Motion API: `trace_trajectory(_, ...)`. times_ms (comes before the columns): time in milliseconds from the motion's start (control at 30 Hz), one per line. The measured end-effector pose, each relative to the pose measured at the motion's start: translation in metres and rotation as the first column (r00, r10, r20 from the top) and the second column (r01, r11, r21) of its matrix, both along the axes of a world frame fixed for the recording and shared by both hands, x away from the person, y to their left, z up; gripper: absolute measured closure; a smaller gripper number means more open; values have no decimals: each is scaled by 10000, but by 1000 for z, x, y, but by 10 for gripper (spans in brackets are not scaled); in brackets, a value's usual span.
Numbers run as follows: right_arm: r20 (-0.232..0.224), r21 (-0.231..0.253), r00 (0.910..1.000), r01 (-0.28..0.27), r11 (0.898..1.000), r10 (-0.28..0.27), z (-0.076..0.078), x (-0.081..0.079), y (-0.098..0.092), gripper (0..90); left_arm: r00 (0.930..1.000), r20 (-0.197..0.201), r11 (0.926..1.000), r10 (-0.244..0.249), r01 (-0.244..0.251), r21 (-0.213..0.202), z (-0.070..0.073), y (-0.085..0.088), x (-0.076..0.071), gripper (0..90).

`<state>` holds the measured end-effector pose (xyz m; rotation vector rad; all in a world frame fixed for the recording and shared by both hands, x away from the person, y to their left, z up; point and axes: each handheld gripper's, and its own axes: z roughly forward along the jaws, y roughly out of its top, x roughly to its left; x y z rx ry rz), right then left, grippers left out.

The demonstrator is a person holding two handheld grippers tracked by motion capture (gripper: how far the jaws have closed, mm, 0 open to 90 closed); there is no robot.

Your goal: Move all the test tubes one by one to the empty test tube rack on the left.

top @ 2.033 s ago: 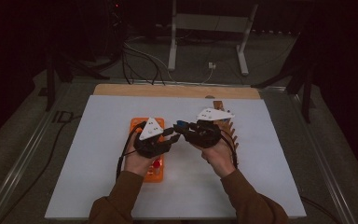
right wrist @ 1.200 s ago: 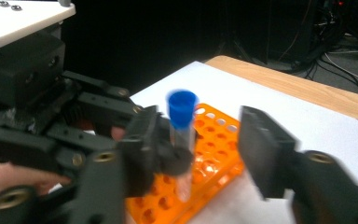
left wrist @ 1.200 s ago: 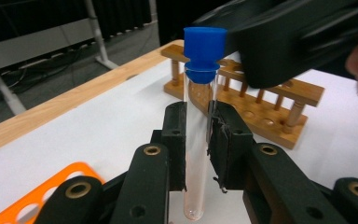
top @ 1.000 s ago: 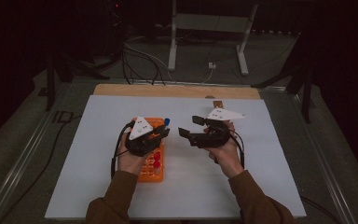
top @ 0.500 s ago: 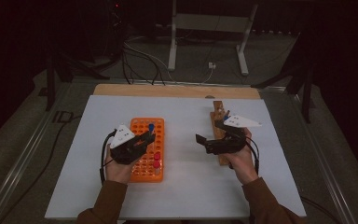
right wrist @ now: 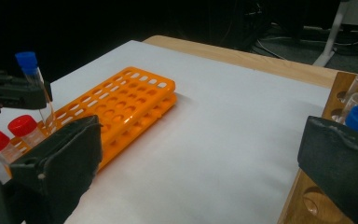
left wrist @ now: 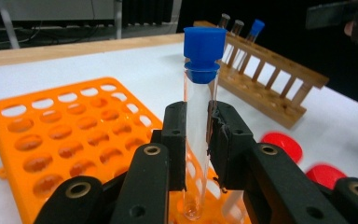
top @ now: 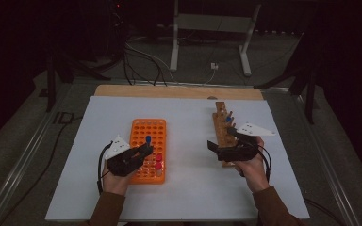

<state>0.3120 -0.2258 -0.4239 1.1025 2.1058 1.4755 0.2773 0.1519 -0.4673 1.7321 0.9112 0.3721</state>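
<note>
Left gripper (left wrist: pixel 196 135) clamps an upright blue-capped tube (left wrist: pixel 200 93) over the orange rack (top: pixel 150 148); right gripper (right wrist: pixel 200 158) gapes empty, having just opened. No writing legible.

1. A white worktop (top: pixel 188 197) with a bare wooden strip (top: pixel 179 91) along its far edge.
2. Beyond the worktop, a grey metal stand (top: pixel 209 37) on the dark floor.
3. Beside that stand, loose cables (top: pixel 141 59) trailing over the floor.

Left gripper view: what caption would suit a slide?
Left gripper clamps a blue-capped test tube above the orange rack, wooden rack behind.
</note>
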Motion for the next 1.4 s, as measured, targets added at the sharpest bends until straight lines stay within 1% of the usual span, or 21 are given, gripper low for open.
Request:
trace_trajectory(133,8,50,10000,24,10000,-24,-2,-3,-3,0,9999,-82,9999,-77,76,-109,-1,2,-6,776)
trace_trajectory(200,-14,107,10000,47,9999,-47,-4,-4,-4,0,9997,-158,9999,-161,162,58,-4,1,-9,776)
trace_trajectory(333,-54,92,10000,71,9999,-70,-6,-4,-6,0,9990,-335,9976,-279,300,624,-10,-2,-13,776)
trace_trajectory(400,-26,136,10000,78,9999,-78,-6,-5,-7,0,9985,-453,9950,-305,346,932,-12,-4,-13,777)
trace_trajectory(500,-1,129,10000,63,9999,-63,-6,-5,-7,0,9979,-513,9881,-407,478,1459,-13,-7,-15,778)
trace_trajectory(533,2,123,10000,62,9999,-62,-7,-5,-7,0,9979,-476,9864,-441,511,1564,-13,-8,-16,780)
trace_trajectory(667,-3,96,10000,59,9999,-59,-8,-5,-7,0,9976,-443,9814,-523,596,1826,-12,-10,-17,782)
trace_trajectory(733,-25,99,10000,51,9999,-50,-8,-5,-6,0,9975,-455,9806,-545,621,1860,-13,-10,-18,782)
trace_trajectory(867,-22,56,10000,5,10000,-5,-9,-5,-5,0,9972,-430,9754,-610,687,2093,-13,-10,-20,783)
trace_trajectory(967,-26,38,10000,-13,10000,13,-10,-5,-4,0,9971,-393,9691,-652,726,2357,-14,-13,-21,782)
trace_trajectory(1033,-34,32,10000,-28,10000,28,-10,-5,-4,0,9966,-452,9631,-693,787,2574,-16,-15,-21,782)
trace_trajectory(1100,-30,28,10000,-35,10000,35,-10,-5,-4,0,9965,-507,9603,-670,782,2677,-17,-16,-21,782)
trace_trajectory(1233,-8,70,10000,-24,10000,24,-10,-5,-5,0,9966,-551,9628,-616,739,2598,-18,-15,-21,778)
trace_trajectory(1300,11,75,10000,8,10000,-8,-9,-5,-6,0,9968,-575,9662,-547,674,2487,-18,-14,-21,766)
trace_trajectory(1400,7,74,10000,61,10000,-61,-9,-5,-7,1,9970,-490,9717,-598,694,2258,-16,-10,-21,697)
